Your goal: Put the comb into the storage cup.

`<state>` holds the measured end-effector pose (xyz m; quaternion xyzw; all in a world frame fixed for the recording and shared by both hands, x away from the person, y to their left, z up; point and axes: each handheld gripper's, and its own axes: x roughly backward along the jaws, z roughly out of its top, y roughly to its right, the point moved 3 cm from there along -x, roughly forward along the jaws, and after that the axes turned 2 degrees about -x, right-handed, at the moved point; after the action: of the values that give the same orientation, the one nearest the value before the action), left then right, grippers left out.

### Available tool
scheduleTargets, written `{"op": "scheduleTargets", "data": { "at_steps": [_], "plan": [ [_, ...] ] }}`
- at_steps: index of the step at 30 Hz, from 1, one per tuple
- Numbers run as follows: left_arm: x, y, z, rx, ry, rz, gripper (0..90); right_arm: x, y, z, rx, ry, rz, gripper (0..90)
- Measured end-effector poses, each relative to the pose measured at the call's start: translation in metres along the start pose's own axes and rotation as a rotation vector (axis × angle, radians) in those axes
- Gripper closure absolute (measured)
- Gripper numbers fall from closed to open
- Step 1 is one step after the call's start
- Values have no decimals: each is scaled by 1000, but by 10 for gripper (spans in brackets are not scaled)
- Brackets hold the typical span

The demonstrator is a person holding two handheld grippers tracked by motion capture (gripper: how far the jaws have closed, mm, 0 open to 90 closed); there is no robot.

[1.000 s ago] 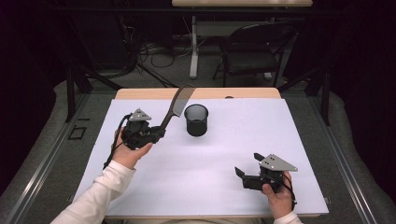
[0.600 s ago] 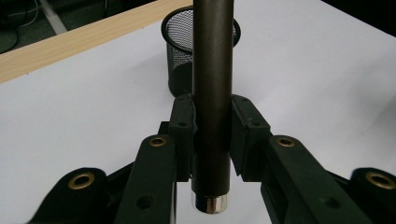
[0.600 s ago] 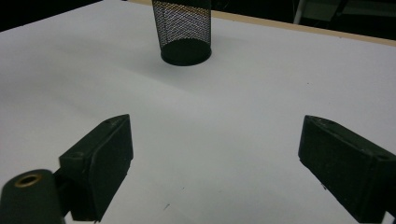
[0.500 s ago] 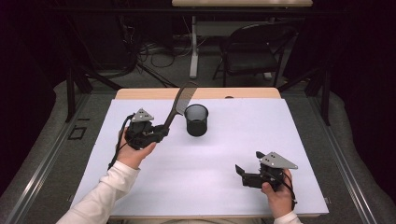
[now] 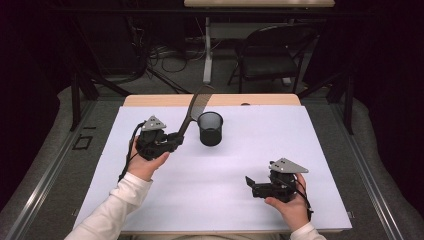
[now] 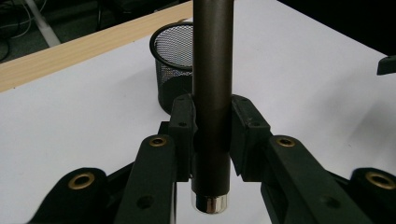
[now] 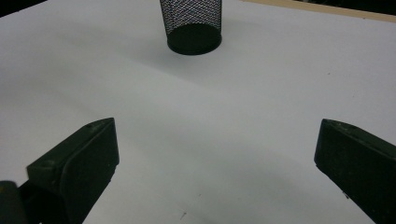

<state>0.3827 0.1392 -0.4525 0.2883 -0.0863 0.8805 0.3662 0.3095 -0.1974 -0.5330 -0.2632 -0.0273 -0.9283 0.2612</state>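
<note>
just left of the mesh cup, the left gripper has its jaws closed on the handle of a dark spatula, whose blade rises tilted, above and a little behind the cup's left rim. in the left gripper view the pads press on the handle from both sides, and its metal end cap pokes out below them, with the cup just beyond. nearer the person and to the right of the cup, well apart from it, the right gripper rests low over the white table cover. its jaws have just been opening and now stand wide, with only bare cover between them and the cup farther off.

the step in hand looks like getting the spatula into the cup. it is gripped but not yet over the opening. the next move would call for swinging it upright over the cup's mouth, lowering one end inside the rim, and only then easing the grip. the cup looks light, so a knock against its wall could tip it.
</note>
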Motion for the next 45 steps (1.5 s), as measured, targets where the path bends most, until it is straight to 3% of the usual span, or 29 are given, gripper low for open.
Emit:
{"op": "scheduleTargets", "data": {
  "at_steps": [19, 26, 45],
  "plan": [
    [-1, 4, 3, -1, 29, -11, 727, -9, -5, 28, 12, -31, 31, 0],
    [-2, 5, 3, -2, 31, -13, 727, -13, -7, 41, -8, -22, 59, 12],
    [-1, 6, 3, -4, 43, -20, 727, -24, -11, 64, -14, -34, 117, 102]
  ]
}}
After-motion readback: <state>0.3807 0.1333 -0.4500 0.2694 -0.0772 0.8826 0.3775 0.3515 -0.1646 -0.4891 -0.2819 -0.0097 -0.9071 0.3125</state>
